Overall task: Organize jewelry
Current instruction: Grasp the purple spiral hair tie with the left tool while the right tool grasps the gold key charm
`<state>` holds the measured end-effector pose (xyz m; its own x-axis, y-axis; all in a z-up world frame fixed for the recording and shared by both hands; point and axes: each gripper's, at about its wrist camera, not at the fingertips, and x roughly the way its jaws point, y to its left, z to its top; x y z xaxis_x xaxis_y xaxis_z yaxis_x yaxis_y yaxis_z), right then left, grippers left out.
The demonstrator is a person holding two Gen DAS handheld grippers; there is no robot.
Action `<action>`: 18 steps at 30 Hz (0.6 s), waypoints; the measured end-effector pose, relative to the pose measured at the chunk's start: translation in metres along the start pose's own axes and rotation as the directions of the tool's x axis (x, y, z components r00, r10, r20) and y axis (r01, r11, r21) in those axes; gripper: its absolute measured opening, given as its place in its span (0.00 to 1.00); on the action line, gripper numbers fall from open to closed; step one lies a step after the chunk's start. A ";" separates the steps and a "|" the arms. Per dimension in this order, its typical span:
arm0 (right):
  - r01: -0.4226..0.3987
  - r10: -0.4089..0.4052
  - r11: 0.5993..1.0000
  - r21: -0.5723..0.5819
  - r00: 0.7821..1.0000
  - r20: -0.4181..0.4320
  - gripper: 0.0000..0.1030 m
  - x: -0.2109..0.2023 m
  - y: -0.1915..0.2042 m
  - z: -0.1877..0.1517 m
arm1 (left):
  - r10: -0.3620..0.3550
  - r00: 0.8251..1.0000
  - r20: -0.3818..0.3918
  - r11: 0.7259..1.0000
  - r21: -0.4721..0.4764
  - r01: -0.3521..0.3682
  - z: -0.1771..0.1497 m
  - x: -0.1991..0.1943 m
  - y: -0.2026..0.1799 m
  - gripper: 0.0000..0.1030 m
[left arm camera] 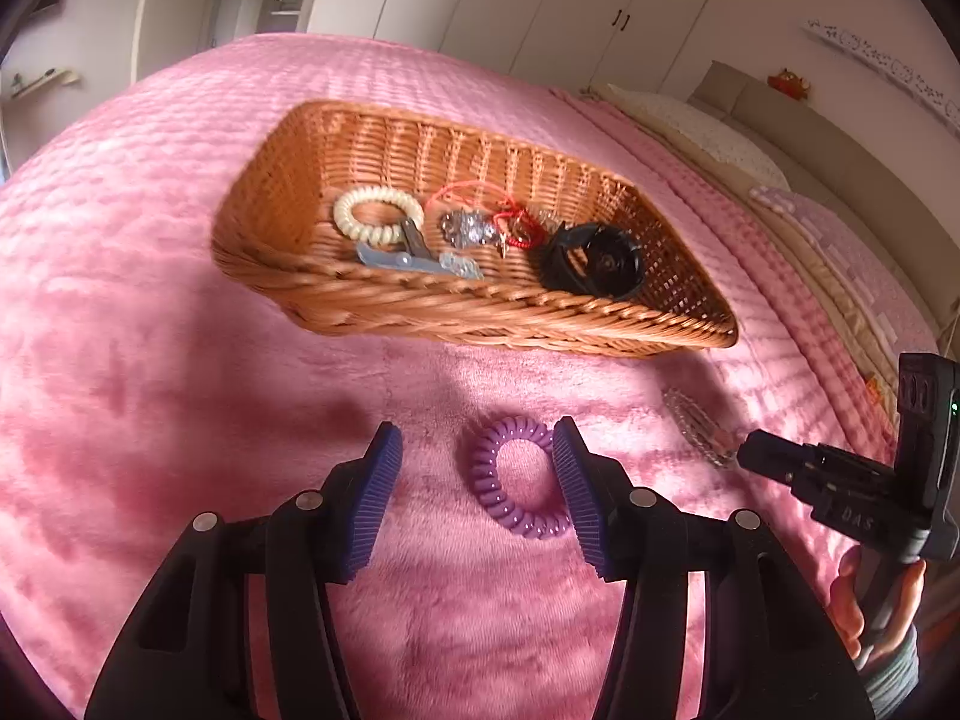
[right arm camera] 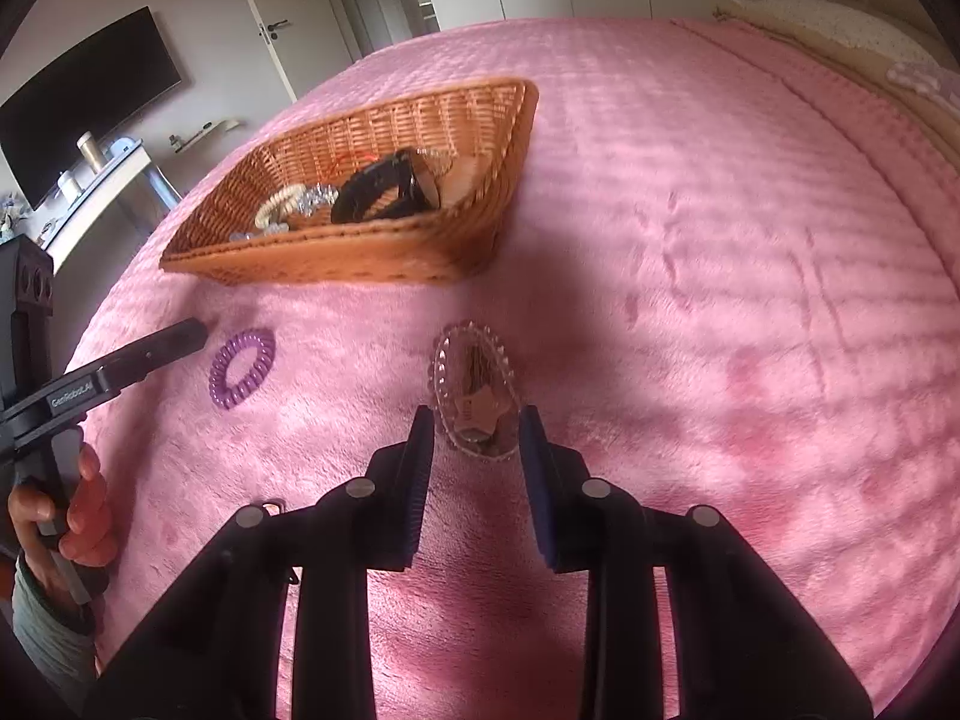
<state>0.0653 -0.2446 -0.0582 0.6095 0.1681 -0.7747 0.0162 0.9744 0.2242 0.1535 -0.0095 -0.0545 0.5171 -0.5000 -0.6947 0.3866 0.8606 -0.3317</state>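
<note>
A purple coil hair tie (left arm camera: 519, 480) lies on the pink blanket, also in the right wrist view (right arm camera: 242, 368). My left gripper (left arm camera: 477, 441) is open, its right pad against the tie's right side. A clear beaded hair clip (right arm camera: 477, 396) lies on the blanket, also in the left wrist view (left arm camera: 699, 435). My right gripper (right arm camera: 477, 420) is open with its fingers on either side of the clip's near end. A wicker basket (left arm camera: 492, 315) holds a cream coil tie (left arm camera: 378, 213), a red string, shiny pieces and a black scrunchie (left arm camera: 594, 261).
The pink blanket (right arm camera: 690, 300) covers the whole bed. Pillows (left arm camera: 702, 132) lie at the far right. A TV (right arm camera: 90, 102) and a white desk stand beyond the bed's left edge. Wardrobe doors line the far wall.
</note>
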 end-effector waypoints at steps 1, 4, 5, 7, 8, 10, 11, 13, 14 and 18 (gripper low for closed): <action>0.001 -0.001 1.000 -0.001 1.000 -0.009 0.26 0.003 0.000 -0.001 | 0.006 1.000 -0.006 1.000 0.001 -0.006 -0.002 0.004 0.001 0.46; -0.002 0.001 1.000 -0.009 1.000 -0.014 0.26 0.008 0.001 -0.002 | 0.010 1.000 -0.011 1.000 0.000 -0.010 -0.005 0.008 0.003 0.43; 0.000 0.000 1.000 -0.010 1.000 -0.016 0.26 0.008 0.002 -0.001 | 0.006 1.000 -0.008 1.000 -0.001 -0.006 -0.005 0.006 0.003 0.43; -0.001 0.001 1.000 -0.006 1.000 -0.024 0.26 0.010 0.001 0.003 | 0.001 1.000 -0.005 1.000 -0.003 -0.001 -0.006 0.006 0.005 0.43; 0.000 0.000 1.000 -0.003 1.000 -0.026 0.26 0.012 0.001 0.004 | 0.001 1.000 -0.006 1.000 -0.005 -0.001 -0.005 0.009 0.004 0.43; 0.011 -0.011 1.000 -0.001 0.999 -0.030 0.26 0.014 0.001 0.006 | -0.001 1.000 -0.004 1.000 -0.005 0.001 -0.005 0.009 0.004 0.43; 0.017 -0.017 1.000 -0.006 0.999 -0.029 0.26 0.014 0.002 0.007 | -0.001 1.000 -0.003 1.000 -0.005 0.001 -0.005 0.009 0.004 0.43; 0.047 -0.048 0.999 -0.028 0.998 -0.027 0.26 0.017 0.006 0.007 | 0.003 1.000 -0.003 1.000 -0.001 -0.003 -0.006 0.010 0.003 0.43; 0.065 -0.066 0.997 -0.044 0.998 -0.026 0.26 0.018 0.010 0.007 | 0.006 1.000 -0.003 1.000 0.003 -0.006 -0.006 0.011 0.003 0.43; 0.126 -0.129 0.985 -0.114 0.992 -0.015 0.26 0.020 0.025 0.004 | 0.017 1.000 -0.001 1.000 0.016 -0.017 -0.007 0.011 0.000 0.43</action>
<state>0.0812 -0.2173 -0.0661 0.5908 0.0432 -0.8057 0.0031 0.9984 0.0559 0.1535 -0.0144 -0.0663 0.5230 -0.4857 -0.7005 0.3904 0.8670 -0.3097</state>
